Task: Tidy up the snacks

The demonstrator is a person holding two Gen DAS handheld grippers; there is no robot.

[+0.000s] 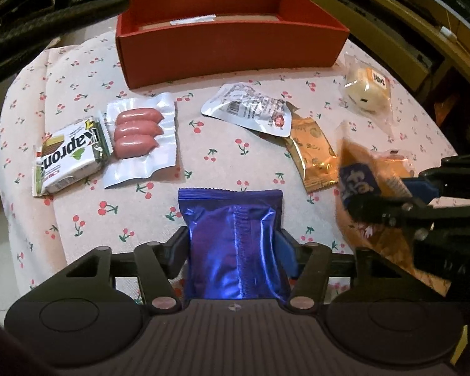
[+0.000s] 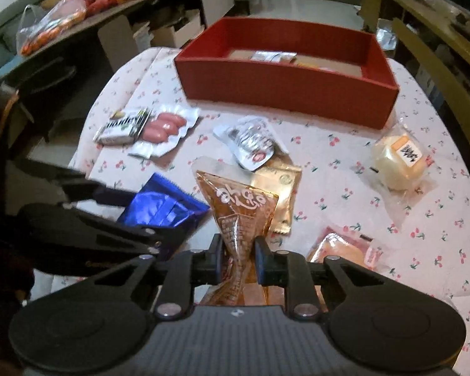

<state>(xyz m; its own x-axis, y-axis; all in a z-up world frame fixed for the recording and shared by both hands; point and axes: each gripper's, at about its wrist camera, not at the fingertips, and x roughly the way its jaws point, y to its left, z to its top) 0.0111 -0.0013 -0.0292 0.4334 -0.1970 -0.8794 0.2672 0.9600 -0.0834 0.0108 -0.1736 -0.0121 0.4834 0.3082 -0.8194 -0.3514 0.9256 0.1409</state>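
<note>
My left gripper (image 1: 233, 250) is shut on a shiny blue foil packet (image 1: 235, 241), held above the cherry-print tablecloth (image 1: 203, 156). My right gripper (image 2: 237, 258) is shut on a brown snack packet (image 2: 239, 216) with white lettering; it shows at the right of the left wrist view (image 1: 360, 181). The blue packet shows at the left of the right wrist view (image 2: 163, 206). A red box (image 1: 228, 47) stands at the far side of the table (image 2: 285, 84); something flat lies in it.
On the cloth lie a green-white wafer pack (image 1: 69, 156), a sausage pack (image 1: 138, 134), a silver pouch (image 1: 250, 109), a gold packet (image 1: 313, 153), a wrapped bun (image 1: 366, 91) and a pink-orange pack (image 2: 344, 247). Cluttered shelves stand behind at left.
</note>
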